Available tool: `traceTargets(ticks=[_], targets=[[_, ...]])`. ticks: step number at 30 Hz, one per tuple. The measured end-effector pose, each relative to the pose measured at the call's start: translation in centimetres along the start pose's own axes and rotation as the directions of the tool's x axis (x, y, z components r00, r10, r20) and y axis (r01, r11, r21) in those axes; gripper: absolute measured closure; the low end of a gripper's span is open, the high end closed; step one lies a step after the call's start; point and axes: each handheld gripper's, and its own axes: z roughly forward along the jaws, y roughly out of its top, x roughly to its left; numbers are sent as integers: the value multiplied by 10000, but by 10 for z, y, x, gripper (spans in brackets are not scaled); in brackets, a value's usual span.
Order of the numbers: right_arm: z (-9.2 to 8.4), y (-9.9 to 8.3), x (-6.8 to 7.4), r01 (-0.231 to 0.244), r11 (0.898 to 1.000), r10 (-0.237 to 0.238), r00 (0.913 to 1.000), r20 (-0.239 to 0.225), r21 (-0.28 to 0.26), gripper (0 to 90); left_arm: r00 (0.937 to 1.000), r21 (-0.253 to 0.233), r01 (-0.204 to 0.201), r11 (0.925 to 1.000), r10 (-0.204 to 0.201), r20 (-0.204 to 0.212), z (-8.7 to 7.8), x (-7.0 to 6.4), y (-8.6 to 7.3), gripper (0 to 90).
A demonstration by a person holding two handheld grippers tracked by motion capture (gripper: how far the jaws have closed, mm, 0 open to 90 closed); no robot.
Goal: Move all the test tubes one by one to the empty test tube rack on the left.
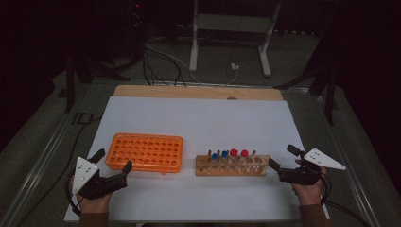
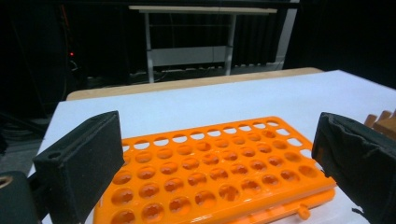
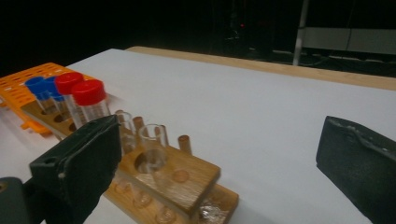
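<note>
An orange tube rack [image 1: 146, 152] with several empty holes lies left of centre on the white sheet. To its right stands a wooden rack [image 1: 231, 166] holding two blue-capped tubes [image 1: 220, 154], two red-capped tubes [image 1: 239, 152] and clear uncapped ones. My left gripper [image 1: 113, 160] is open at the orange rack's near left corner, apart from it; the orange rack [image 2: 210, 168] lies just beyond the open left gripper [image 2: 212, 128]. My right gripper [image 1: 282, 156] is open just right of the wooden rack. The wooden rack [image 3: 187, 179], a clear tube [image 3: 154, 140] and a red-capped tube [image 3: 88, 95] stand beside the open right gripper [image 3: 219, 130], on its left.
The white sheet [image 1: 198, 118] covers a wooden tabletop whose far edge [image 1: 198, 92] shows. Beyond it stand a white desk frame [image 1: 227, 42] and floor cables [image 1: 165, 61]. Metal rails run along both table sides. Bare sheet lies behind both racks.
</note>
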Motion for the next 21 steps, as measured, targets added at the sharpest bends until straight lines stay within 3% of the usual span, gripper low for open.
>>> traceTargets(ticks=[10,18,21], targets=[[-2,1,-1,-51,10000,52,9999,-116,71,7,9998,6,118,9999,-118,-143,-1,3,-2,25],[-2,9,6,164,9998,-158,9985,-519,102,117,10000,187,19,9998,-18,-55,3,0,-2,25],[0,9,9,386,9988,-366,9971,-662,295,238,10000,255,-25,9997,26,-38,5,-1,-3,25]])
